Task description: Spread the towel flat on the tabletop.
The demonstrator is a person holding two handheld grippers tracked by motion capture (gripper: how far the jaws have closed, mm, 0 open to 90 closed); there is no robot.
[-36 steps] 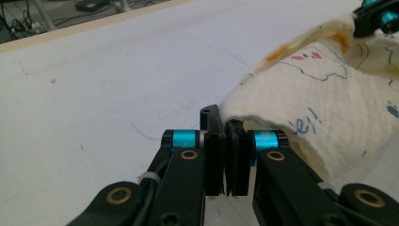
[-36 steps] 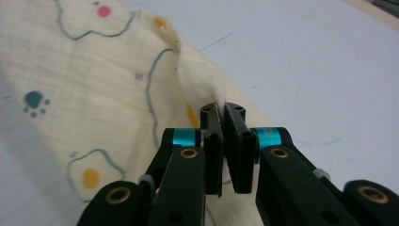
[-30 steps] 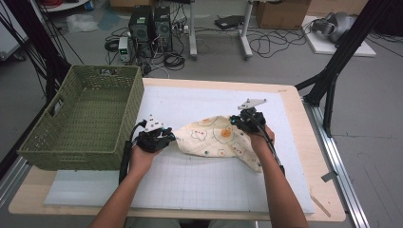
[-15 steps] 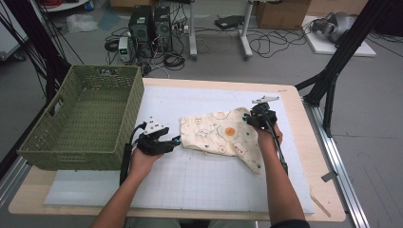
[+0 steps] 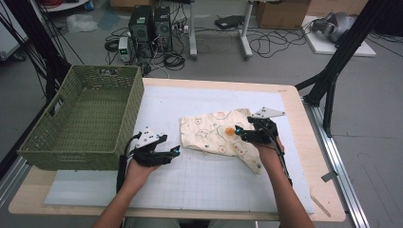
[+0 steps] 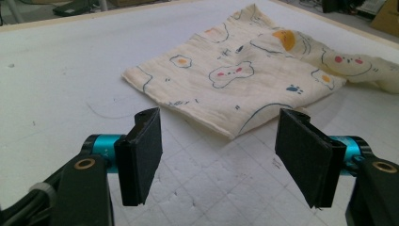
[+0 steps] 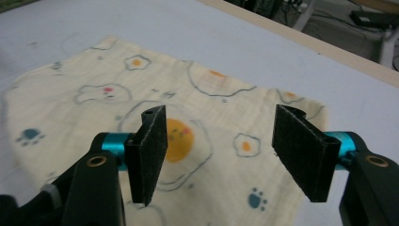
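A cream cloth (image 5: 214, 133) printed with eggs, bears and paw marks lies folded flat on the white gridded mat (image 5: 214, 185). My left gripper (image 5: 175, 152) hovers low over the mat just left of the cloth's near corner, apart from it. Its jaws have just been opening and stand open with nothing between them. In the left gripper view the cloth (image 6: 235, 70) lies beyond the left gripper (image 6: 219, 160). My right gripper (image 5: 239, 133) is over the cloth's right part; its jaws have also just been opening. The right gripper (image 7: 219, 155) hangs open above the cloth (image 7: 108, 94).
A green woven basket (image 5: 81, 118) stands on the table's left side, close to my left hand. The wooden table edge (image 5: 328, 190) runs along the right. Computers, cables and black stand legs (image 5: 332, 71) are on the floor beyond the table.
Both grippers opened and let go of the cloth, which now lies flatter. The left gripper drew back toward the near left; the right swung right and then came nearer.
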